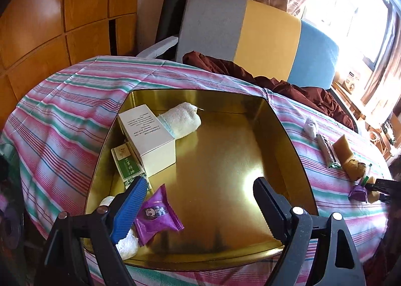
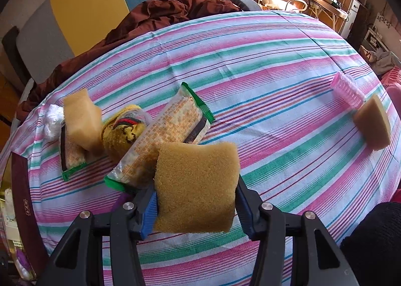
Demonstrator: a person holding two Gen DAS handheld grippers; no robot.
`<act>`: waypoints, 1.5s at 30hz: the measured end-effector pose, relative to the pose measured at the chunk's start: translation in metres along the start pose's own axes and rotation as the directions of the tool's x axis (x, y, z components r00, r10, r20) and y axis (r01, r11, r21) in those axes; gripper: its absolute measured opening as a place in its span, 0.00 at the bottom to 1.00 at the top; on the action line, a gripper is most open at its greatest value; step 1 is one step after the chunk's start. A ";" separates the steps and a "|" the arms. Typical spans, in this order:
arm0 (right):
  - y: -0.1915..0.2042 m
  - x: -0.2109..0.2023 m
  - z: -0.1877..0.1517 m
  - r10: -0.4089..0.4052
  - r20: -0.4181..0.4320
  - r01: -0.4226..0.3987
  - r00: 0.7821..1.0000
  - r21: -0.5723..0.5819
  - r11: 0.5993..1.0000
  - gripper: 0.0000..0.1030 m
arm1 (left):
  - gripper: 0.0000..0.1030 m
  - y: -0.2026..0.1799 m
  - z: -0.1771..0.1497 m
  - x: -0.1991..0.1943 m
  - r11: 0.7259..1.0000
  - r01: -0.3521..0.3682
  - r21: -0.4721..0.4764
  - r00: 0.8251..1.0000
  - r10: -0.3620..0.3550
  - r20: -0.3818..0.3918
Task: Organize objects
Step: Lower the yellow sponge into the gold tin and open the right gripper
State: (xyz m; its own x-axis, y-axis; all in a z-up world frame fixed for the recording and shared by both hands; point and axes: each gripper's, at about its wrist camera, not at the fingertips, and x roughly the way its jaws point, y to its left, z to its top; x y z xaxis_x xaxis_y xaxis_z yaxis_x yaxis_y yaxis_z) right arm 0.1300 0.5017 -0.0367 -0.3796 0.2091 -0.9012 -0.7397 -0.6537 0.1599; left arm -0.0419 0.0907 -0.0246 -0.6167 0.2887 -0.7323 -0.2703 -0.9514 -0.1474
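A gold tin tray (image 1: 225,210) lies on the striped tablecloth (image 1: 62,115). In it are a white box (image 1: 147,133), a rolled white towel (image 1: 181,120), a green packet (image 1: 126,163), a purple snack packet (image 1: 156,215) and a white lacy roll (image 1: 127,243). My left gripper (image 1: 200,183) hovers open over the tray with nothing between its fingers; the purple packet lies by its blue left pad (image 1: 130,208). My right gripper (image 2: 196,185) is shut on a tan sponge (image 2: 198,168), held above the cloth.
On the cloth lie two cracker packets (image 2: 170,130) (image 2: 72,158), another sponge (image 2: 81,120), a yellow knitted roll (image 2: 125,133), a white plastic wad (image 2: 51,120), a pink comb (image 2: 348,91) and a far-right sponge (image 2: 373,125). A chair (image 1: 268,42) with maroon fabric (image 1: 300,87) stands behind.
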 end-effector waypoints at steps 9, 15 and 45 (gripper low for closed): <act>0.036 -0.008 -0.020 0.131 0.078 -0.120 0.988 -0.134 0.984 0.52 | 0.85 0.004 -0.008 -0.006 1.000 0.008 0.001 1.000 -0.008 -0.002; 0.081 -0.017 -0.043 0.189 0.066 -0.164 0.980 -0.282 0.945 0.52 | 0.85 0.008 -0.007 -0.012 1.000 0.010 0.010 1.000 -0.010 0.016; 0.366 0.005 -0.178 0.416 -0.325 -0.520 0.849 -0.647 0.557 0.52 | 0.85 0.093 -0.022 -0.037 0.985 -0.106 -0.133 0.993 0.112 0.041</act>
State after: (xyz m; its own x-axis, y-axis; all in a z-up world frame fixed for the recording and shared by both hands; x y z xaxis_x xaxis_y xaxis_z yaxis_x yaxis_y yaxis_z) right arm -0.0444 0.1341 -0.0545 -0.4496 -0.3306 -0.8298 0.1452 -0.9437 0.2973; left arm -0.0280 -0.0113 -0.0256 -0.6730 0.1843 -0.7163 -0.1026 -0.9824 -0.1563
